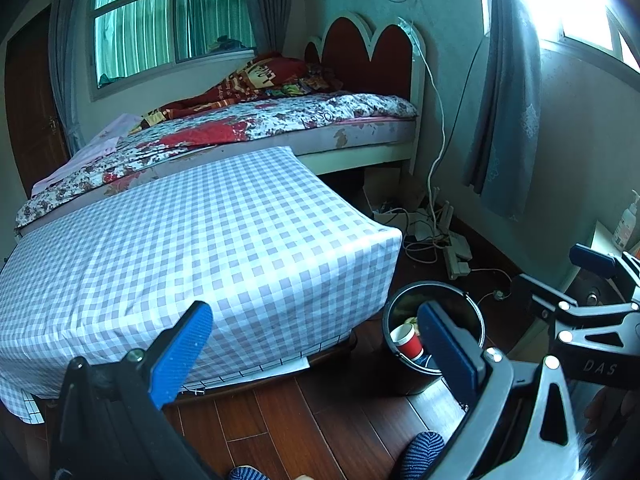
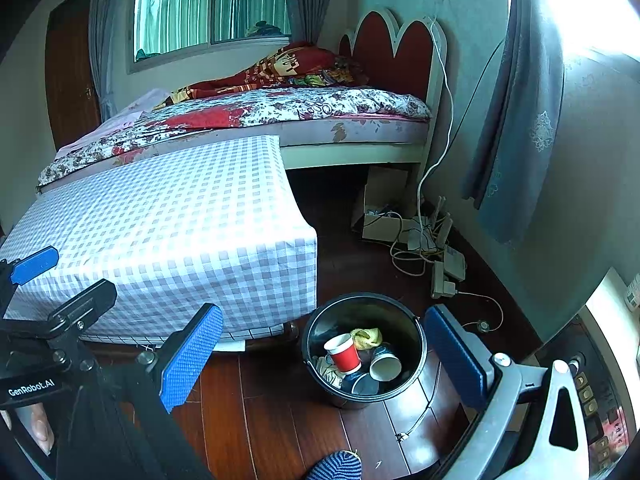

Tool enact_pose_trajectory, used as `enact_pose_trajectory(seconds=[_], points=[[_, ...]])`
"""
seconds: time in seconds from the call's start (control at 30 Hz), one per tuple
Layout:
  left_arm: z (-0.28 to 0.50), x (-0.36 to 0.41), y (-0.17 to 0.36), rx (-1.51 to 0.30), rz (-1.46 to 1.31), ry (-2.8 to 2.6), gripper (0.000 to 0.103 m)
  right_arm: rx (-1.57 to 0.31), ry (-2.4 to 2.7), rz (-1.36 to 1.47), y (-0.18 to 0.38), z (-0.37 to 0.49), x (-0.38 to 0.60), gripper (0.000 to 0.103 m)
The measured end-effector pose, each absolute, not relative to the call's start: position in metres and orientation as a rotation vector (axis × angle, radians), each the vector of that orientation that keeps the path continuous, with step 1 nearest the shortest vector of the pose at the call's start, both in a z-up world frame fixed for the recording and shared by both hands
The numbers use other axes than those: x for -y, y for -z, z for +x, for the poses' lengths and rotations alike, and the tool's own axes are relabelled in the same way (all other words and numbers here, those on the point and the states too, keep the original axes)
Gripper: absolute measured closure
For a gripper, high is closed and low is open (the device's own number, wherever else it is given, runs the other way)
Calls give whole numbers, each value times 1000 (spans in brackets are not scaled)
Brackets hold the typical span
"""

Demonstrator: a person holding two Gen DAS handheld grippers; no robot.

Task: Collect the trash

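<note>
Right wrist view: between the right gripper's (image 2: 322, 356) spread, empty fingers sits a black bucket (image 2: 408, 332) holding a red cup (image 2: 344, 354), a white-lined cup (image 2: 385, 363) and yellow wrapper (image 2: 366, 338). Left gripper (image 1: 316, 350) is likewise spread and empty, the bucket by its right finger.

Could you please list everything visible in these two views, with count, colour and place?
bucket: one, black, on the wood floor beside the table
red cup: one, red with white rim, inside the bucket
paper cup: one, white inside, lying in the bucket
yellow wrapper: one, yellow, in the bucket
table: one, lilac-and-white check cloth, in front of the bed
bed: one, floral cover, red headboard
power strip: one, pale, on the floor among cables
curtain: one, blue-grey, at the right window
left gripper: one, blue pads, jaws open, empty
right gripper: one, blue pads, jaws open, empty
</note>
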State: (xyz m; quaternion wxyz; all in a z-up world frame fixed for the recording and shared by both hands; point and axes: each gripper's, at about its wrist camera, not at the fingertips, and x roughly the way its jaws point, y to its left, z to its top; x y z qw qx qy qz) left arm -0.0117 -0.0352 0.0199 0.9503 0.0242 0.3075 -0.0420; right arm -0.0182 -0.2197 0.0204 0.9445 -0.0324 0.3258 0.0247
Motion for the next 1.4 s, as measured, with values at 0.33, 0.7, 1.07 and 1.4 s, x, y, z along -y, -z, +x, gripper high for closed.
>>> enact_pose_trajectory(seconds=[0.33,0.7,1.07,1.4], points=[[-11,35,-20,-629,54,88,1,-662,-48,-65,-23,-17,222,1],[-10,33,-20,-626,65,99,1,-663,-42,-61,-25,-16,224,1],[-9,32,-19,-631,70,110,1,-660,-39,-61,-25,-15,223,1],[-10,30,-15,-638,81,134,1,-662,-39,-57,-24,-16,224,1]])
